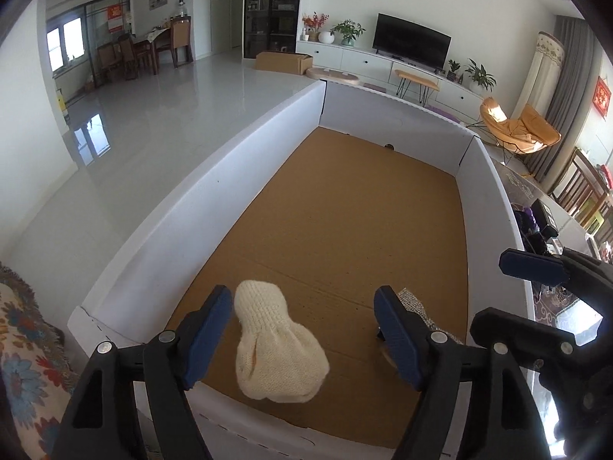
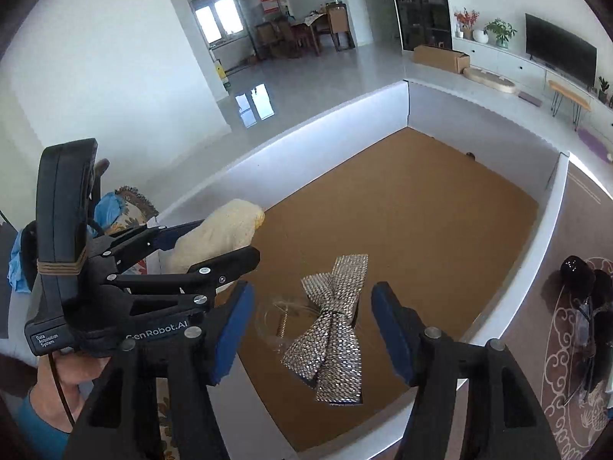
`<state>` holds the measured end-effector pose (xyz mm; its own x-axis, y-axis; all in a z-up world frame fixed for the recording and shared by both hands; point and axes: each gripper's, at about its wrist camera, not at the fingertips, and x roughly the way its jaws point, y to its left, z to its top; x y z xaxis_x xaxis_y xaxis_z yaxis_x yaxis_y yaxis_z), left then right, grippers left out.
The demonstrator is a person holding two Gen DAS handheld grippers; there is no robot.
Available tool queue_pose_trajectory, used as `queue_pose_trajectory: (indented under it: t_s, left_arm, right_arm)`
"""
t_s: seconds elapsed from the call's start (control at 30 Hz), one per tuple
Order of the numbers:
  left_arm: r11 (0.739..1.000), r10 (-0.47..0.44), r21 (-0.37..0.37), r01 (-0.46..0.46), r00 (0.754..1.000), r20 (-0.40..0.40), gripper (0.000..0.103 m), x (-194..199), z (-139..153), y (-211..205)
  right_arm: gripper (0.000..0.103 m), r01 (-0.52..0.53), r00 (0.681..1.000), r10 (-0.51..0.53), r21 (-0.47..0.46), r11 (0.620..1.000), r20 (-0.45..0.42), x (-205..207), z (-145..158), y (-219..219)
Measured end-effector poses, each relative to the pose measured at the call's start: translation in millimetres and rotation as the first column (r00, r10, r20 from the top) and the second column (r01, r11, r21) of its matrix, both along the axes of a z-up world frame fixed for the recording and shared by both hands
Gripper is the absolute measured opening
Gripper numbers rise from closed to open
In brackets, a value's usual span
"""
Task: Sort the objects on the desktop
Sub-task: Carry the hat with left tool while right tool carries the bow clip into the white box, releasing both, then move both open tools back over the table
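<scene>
The left gripper (image 1: 302, 331) hangs spread over the white-walled box (image 1: 207, 207), a cream knitted sock (image 1: 274, 349) lying loose between its 2 fingers at 6 o'clock on the cardboard floor. At 5 o'clock, the right gripper (image 2: 308, 329), also spread, straddles a glittery bow (image 2: 333, 329). Closing now risks snagging the bow's thin elastic loop. Legible writing: "GenRobot.AI", "Data Acquisition System".

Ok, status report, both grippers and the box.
Left gripper open over cream knit sock. Right gripper open over sparkly bow. Both items in cardboard box. Nothing blocking.
</scene>
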<state>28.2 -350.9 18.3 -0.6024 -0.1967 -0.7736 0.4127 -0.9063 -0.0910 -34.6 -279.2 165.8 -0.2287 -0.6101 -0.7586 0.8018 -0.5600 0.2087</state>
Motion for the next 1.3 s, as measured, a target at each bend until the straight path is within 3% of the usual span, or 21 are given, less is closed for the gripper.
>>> queue_pose_trajectory:
  t_s: [0.13,0.23,0.3,0.4,0.43,0.53,0.6,0.7,0.83,0.93,1.1,1.3]
  left_arm:
    - [1.000,-0.017,0.004,0.017,0.999,-0.035,0.077,2.6,3.9,14.0]
    - [0.996,-0.082,0.010,0.083,0.993,-0.082,0.077,3.7,16.9,46.4]
    - [0.987,-0.157,0.014,0.159,0.981,-0.117,0.077,5.1,27.7,76.7]
    - [0.953,-0.299,0.001,0.304,0.940,-0.166,0.077,7.2,44.8,135.3]
    - [0.936,-0.346,-0.007,0.351,0.921,-0.179,0.079,8.5,49.9,156.9]
    - [0.877,-0.474,-0.017,0.481,0.858,-0.197,0.103,10.0,54.1,222.2]
    - [0.837,-0.540,-0.013,0.547,0.822,-0.182,0.103,2.1,46.3,260.6]
    - [0.801,-0.597,-0.014,0.599,0.795,-0.106,0.103,-19.5,11.9,308.6]
    - [0.807,-0.588,-0.052,0.588,0.809,0.022,0.103,-54.7,-49.8,339.8]
    - [0.819,-0.569,-0.053,0.572,0.820,0.056,0.103,-75.3,-75.8,346.7]
    - [0.837,-0.537,-0.062,0.544,0.837,0.106,0.103,-110.0,-94.2,347.8]
    - [0.857,-0.505,-0.057,0.512,0.857,0.102,0.103,-121.4,-96.0,341.1]
  right_arm:
    - [0.087,0.054,0.998,-0.058,-0.097,0.994,-0.035,0.0,12.3,33.5]
    - [0.096,0.126,0.984,-0.143,-0.156,0.980,-0.103,-3.2,22.6,79.3]
    - [0.103,0.198,0.964,-0.223,-0.164,0.966,-0.148,-4.9,19.8,116.7]
    - [0.103,0.331,0.918,-0.349,-0.120,0.936,-0.188,-10.8,-0.5,187.6]
    - [0.103,0.386,0.898,-0.396,-0.088,0.918,-0.193,-14.6,-10.5,212.4]
    - [0.103,0.543,0.830,-0.528,0.043,0.839,-0.178,-27.4,-47.1,288.9]
    - [0.103,0.625,0.778,-0.607,0.095,0.775,-0.161,-35.2,-66.8,334.6]
    - [0.103,0.708,0.706,-0.693,0.120,0.696,-0.148,-37.2,-85.6,386.6]
    - [0.103,0.752,0.659,-0.744,0.131,0.646,-0.113,-39.4,-100.4,412.8]
    - [0.103,0.758,0.651,-0.752,0.115,0.642,-0.097,-40.4,-104.4,415.2]
    - [0.103,0.752,0.657,-0.739,0.180,0.634,-0.145,-44.2,-110.5,401.8]
    - [0.103,0.753,0.657,-0.741,0.176,0.634,-0.143,-43.8,-110.9,401.4]
